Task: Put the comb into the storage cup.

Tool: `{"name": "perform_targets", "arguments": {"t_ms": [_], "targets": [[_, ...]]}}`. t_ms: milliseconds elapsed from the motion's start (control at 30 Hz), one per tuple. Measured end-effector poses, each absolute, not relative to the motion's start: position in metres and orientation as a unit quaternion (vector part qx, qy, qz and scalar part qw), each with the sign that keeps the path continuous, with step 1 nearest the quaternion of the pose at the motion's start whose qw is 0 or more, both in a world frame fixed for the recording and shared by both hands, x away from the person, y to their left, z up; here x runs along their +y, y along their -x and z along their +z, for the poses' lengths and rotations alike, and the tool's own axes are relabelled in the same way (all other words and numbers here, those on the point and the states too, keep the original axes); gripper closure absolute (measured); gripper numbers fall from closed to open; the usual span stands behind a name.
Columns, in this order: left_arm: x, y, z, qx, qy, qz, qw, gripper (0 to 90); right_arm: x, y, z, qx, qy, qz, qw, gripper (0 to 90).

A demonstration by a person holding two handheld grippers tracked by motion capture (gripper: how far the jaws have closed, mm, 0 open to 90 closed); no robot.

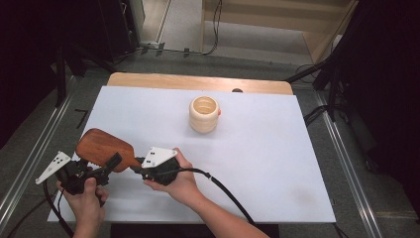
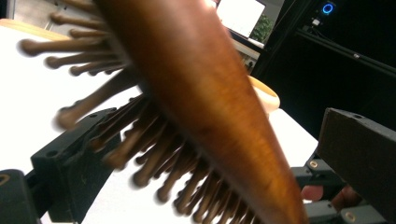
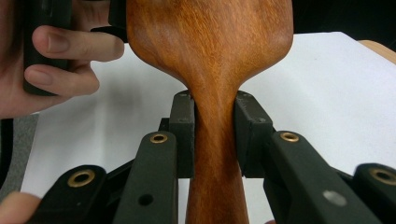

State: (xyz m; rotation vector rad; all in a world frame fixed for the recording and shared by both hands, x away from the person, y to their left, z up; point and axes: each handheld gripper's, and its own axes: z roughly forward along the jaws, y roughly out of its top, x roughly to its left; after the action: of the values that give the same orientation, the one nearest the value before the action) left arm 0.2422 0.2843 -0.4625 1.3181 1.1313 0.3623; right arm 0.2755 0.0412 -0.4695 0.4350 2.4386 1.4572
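Observation:
A brown wooden hairbrush [image 1: 101,146] lies tilted over the near left of the white sheet [image 1: 257,163], bristles facing down. My right gripper [image 1: 137,166] is shut on its narrow handle; in the right gripper view both pads [image 3: 183,130] press the neck of the brush [image 3: 210,42]. My left gripper [image 1: 110,163] reaches in at the brush head and stands open. In the left gripper view the brush [image 2: 187,70] passes between the wide-spread jaws of the left gripper [image 2: 205,135]. One jaw touches the bristles [image 2: 140,154]; the other stands apart from the smooth back.
A pale wooden cup [image 1: 203,114] stands upright near the middle of the sheet, well beyond the brush. The wooden table edge [image 1: 198,82] shows at the far side. Metal rails [image 1: 29,158] and dark stands flank the table. A black cable [image 1: 228,193] trails from the right gripper.

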Motion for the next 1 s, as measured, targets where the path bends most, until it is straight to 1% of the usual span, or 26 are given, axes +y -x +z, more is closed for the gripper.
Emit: {"name": "perform_targets", "arguments": {"t_ms": [167, 200, 267, 333, 367, 400, 433, 500, 567, 633, 700, 733, 833, 1000], "targets": [[0.284, -0.242, -0.462, 0.502, -0.567, 0.158, 0.634, 8.7, 0.045, -0.272, -0.474, 0.836, -0.156, 0.509, 0.131, 69.9], [0.284, -0.242, -0.462, 0.503, -0.567, 0.158, 0.633, 8.7, 0.045, -0.272, -0.474, 0.836, -0.156, 0.509, 0.131, 69.9], [0.284, -0.242, -0.462, 0.506, -0.566, 0.156, 0.632, 14.1, 0.046, -0.270, -0.475, 0.834, -0.161, 0.512, 0.132, 69.9], [0.284, -0.243, -0.463, 0.512, -0.564, 0.153, 0.630, 15.5, 0.048, -0.269, -0.477, 0.832, -0.160, 0.514, 0.134, 69.9], [0.285, -0.243, -0.463, 0.515, -0.561, 0.153, 0.630, 17.8, 0.048, -0.268, -0.478, 0.832, -0.164, 0.513, 0.136, 69.9], [0.288, -0.243, -0.463, 0.525, -0.552, 0.153, 0.629, 28.2, 0.047, -0.268, -0.479, 0.829, -0.166, 0.517, 0.135, 69.9], [0.289, -0.243, -0.463, 0.525, -0.552, 0.148, 0.631, 32.0, 0.047, -0.269, -0.479, 0.827, -0.169, 0.519, 0.133, 69.9], [0.290, -0.244, -0.463, 0.525, -0.551, 0.142, 0.633, 33.0, 0.046, -0.269, -0.479, 0.827, -0.170, 0.520, 0.131, 69.8], [0.290, -0.244, -0.463, 0.523, -0.551, 0.136, 0.636, 35.7, 0.046, -0.269, -0.479, 0.827, -0.169, 0.520, 0.136, 69.9], [0.291, -0.245, -0.463, 0.522, -0.549, 0.120, 0.642, 38.6, 0.046, -0.270, -0.479, 0.826, -0.167, 0.521, 0.137, 69.8], [0.290, -0.244, -0.463, 0.520, -0.548, 0.116, 0.645, 39.7, 0.046, -0.270, -0.479, 0.826, -0.167, 0.520, 0.138, 69.8], [0.289, -0.244, -0.461, 0.514, -0.550, 0.110, 0.649, 43.9, 0.046, -0.271, -0.480, 0.827, -0.165, 0.519, 0.139, 69.7], [0.286, -0.243, -0.458, 0.504, -0.559, 0.101, 0.650, 50.1, 0.046, -0.271, -0.480, 0.830, -0.163, 0.514, 0.143, 69.7], [0.284, -0.242, -0.452, 0.494, -0.567, 0.096, 0.652, 55.4, 0.044, -0.272, -0.479, 0.831, -0.162, 0.513, 0.141, 69.3]]}}
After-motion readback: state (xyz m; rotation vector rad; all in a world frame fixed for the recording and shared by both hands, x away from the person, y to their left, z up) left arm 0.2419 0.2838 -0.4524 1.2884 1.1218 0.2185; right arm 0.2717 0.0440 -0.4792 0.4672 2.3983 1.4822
